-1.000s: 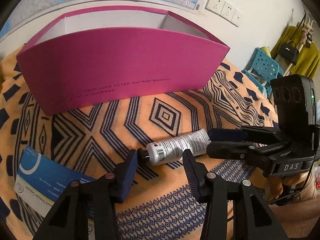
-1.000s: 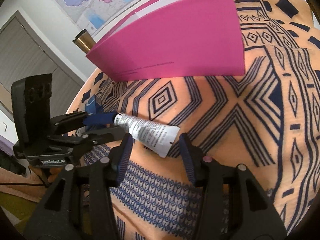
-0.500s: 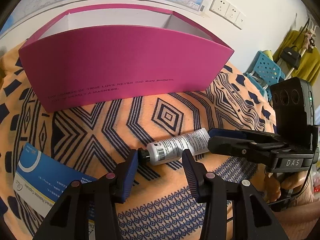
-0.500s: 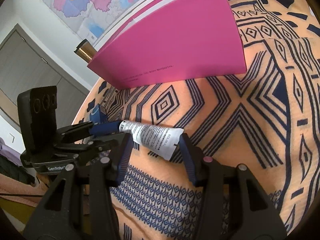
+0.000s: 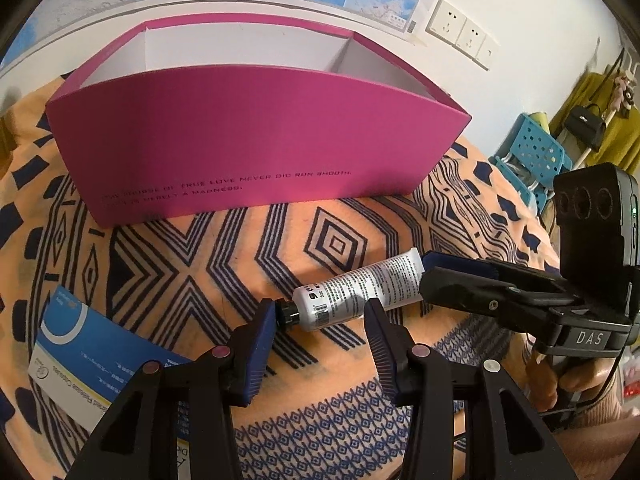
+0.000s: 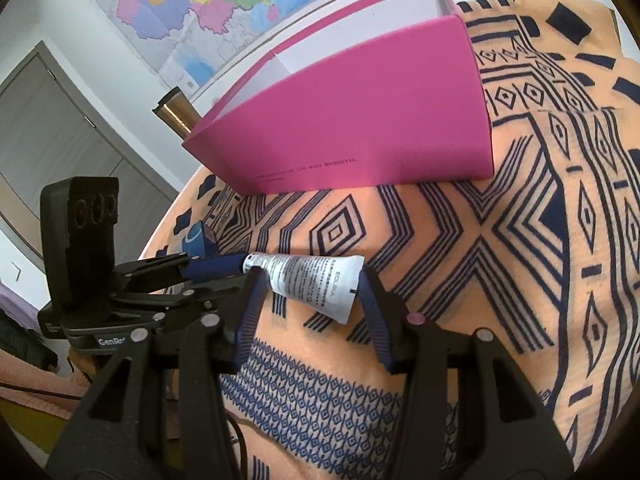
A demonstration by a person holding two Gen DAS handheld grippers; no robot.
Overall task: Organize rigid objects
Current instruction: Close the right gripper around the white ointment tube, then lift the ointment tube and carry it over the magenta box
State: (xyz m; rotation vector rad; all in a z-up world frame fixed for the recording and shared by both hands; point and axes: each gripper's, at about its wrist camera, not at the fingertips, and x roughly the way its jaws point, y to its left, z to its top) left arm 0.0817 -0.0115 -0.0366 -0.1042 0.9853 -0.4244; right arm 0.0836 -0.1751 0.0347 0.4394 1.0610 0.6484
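White tube [image 5: 356, 294] lying flat on the orange, navy-patterned cloth [image 5: 192, 264] of the tabletop, in front of the open pink box [image 5: 248, 148] and apart from it. Black cap [image 5: 287, 315] of the tube points toward the left claw [image 5: 320, 322]; flat crimped end [image 6: 350, 288] points toward the right claw [image 6: 310, 292]. Left claw: jaws spread wide, holding nothing, one blue pad [image 5: 260, 344] just beside the cap, the other [image 5: 380, 344] beside the tube's body; contact cannot be told. Right claw: jaws likewise spread wide, empty, flanking the crimped end, one pad [image 6: 370, 300] close against its corner. In the left wrist view the right claw's fingers reach in from the right and end at the crimped end. In the right wrist view the left claw's fingers reach in from the left toward the cap. Blue-and-white carton [image 5: 96, 364] lies on the cloth near the left claw, well apart from the tube. Box interior white; its floor is hidden. Wall map [image 6: 208, 4] and sockets [image 5: 460, 32] behind the box
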